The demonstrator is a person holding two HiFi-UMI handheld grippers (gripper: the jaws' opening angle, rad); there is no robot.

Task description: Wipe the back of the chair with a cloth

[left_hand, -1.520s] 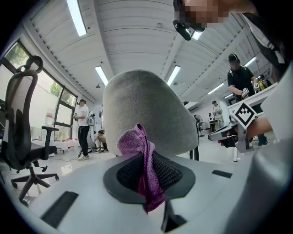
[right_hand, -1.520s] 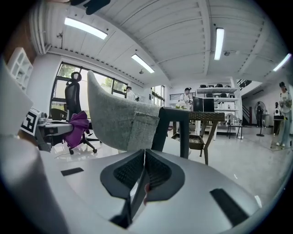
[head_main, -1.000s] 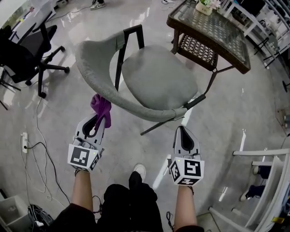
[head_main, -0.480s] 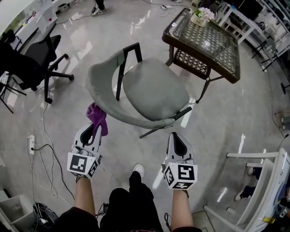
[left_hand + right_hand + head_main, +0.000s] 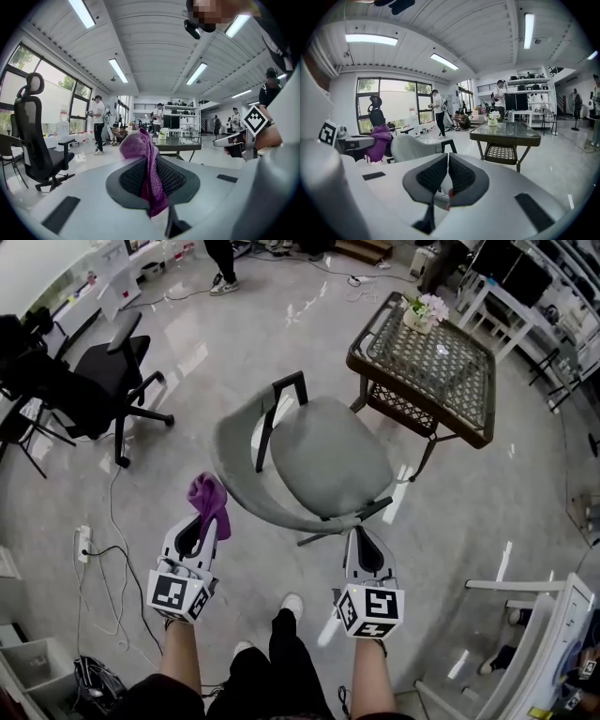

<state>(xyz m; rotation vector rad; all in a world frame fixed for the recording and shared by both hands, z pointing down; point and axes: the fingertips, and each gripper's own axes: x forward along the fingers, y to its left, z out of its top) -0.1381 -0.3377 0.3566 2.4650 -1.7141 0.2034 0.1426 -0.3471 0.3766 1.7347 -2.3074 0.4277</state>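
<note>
Glossy floor [image 5: 487,493], grey chair [image 5: 328,460], legs [image 5: 321,537] mostly hidden, left gripper [image 5: 204,519] fingers clamped on purple cloth [image 5: 208,498]; right gripper [image 5: 359,534] fingers together

Glossy floor [image 5: 234,315], wicker table [image 5: 442,382], office chair [image 5: 94,390]

Grey left gripper [image 5: 205,524] and right gripper [image 5: 361,538] bear black-and-white marker cubes [image 5: 178,593]; black trousers [image 5: 281,673]

Open lab-office hall: swivel chair [image 5: 94,381], strip lights [image 5: 117,70], shelving [image 5: 525,81].
</note>
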